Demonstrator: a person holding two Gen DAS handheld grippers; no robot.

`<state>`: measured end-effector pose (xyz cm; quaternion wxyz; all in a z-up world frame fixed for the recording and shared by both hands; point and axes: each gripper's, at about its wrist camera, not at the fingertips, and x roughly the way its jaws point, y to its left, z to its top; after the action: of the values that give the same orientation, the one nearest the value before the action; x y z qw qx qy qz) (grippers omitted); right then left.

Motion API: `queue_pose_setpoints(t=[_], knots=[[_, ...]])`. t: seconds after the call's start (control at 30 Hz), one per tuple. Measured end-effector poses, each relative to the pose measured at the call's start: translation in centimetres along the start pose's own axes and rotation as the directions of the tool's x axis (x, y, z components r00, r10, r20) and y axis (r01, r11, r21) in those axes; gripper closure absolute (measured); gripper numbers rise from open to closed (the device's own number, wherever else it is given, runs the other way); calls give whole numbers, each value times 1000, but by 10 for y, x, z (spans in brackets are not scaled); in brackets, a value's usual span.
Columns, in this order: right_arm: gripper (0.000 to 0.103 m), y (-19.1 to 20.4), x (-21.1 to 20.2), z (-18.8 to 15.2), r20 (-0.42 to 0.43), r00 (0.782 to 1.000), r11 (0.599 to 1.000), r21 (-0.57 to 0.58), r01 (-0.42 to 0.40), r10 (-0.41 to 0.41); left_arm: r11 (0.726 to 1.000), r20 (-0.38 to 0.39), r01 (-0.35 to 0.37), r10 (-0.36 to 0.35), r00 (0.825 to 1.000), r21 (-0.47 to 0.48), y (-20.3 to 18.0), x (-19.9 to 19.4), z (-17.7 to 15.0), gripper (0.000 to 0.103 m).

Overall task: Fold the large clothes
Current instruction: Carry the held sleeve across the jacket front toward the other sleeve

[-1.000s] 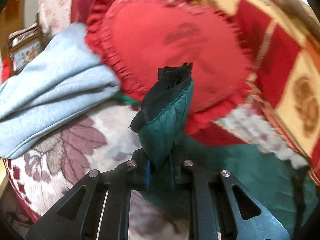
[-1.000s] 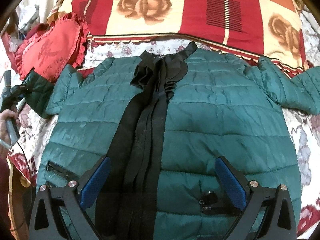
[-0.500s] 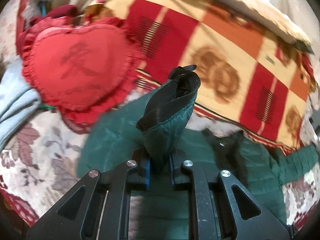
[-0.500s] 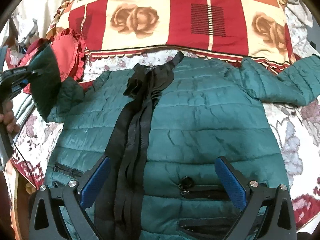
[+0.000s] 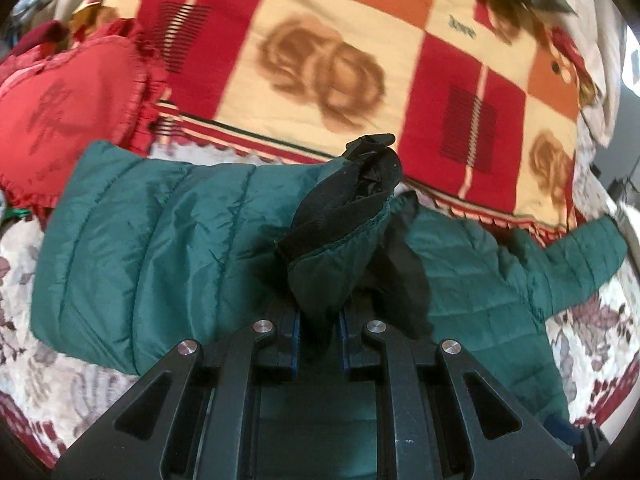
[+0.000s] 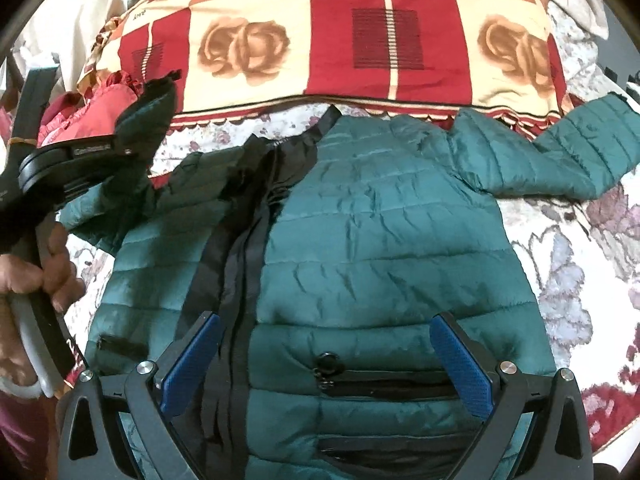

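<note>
A dark green quilted jacket (image 6: 380, 240) lies front-up on the bed, its black zipper placket (image 6: 240, 248) running down the middle. My left gripper (image 5: 318, 336) is shut on the jacket's left sleeve cuff (image 5: 340, 232), green with black lining, and holds it raised over the jacket's left side; it also shows in the right wrist view (image 6: 132, 136). The other sleeve (image 6: 560, 152) stretches out to the right. My right gripper (image 6: 324, 364) is open and empty, hovering over the lower front of the jacket near the pocket zipper (image 6: 380, 380).
A red, cream and orange checked blanket (image 6: 320, 40) with rose prints lies behind the jacket. A red heart-shaped pillow (image 5: 60, 112) sits at the far left. The floral bedsheet (image 6: 580, 248) shows to the right and left of the jacket.
My left gripper has swung right and inward with the sleeve cuff, from beside the heart pillow to over the jacket. The right gripper has drifted slightly toward the jacket's hem, still open.
</note>
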<state>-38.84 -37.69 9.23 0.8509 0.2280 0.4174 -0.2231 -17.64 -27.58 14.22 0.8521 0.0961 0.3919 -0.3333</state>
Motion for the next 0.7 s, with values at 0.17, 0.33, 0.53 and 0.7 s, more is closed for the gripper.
queue_pose_setpoints(t=[0.17, 0.33, 0.53, 0.7], knots=[[0, -7, 7, -1, -15, 999, 1000, -10, 28, -28, 1000, -54, 19, -19, 998, 7, -19, 24, -13, 90], [0, -18, 15, 7, 3, 996, 996, -21, 88, -88, 999, -95, 25, -23, 995, 22, -34, 43, -25, 90], [0, -34, 32, 32, 14, 991, 991, 0, 134, -134, 999, -109, 29, -24, 994, 44, -45, 50, -30, 90], [0, -35, 44, 48, 23, 987, 987, -4, 162, -162, 998, -119, 30, -23, 993, 52, -48, 53, -31, 90]])
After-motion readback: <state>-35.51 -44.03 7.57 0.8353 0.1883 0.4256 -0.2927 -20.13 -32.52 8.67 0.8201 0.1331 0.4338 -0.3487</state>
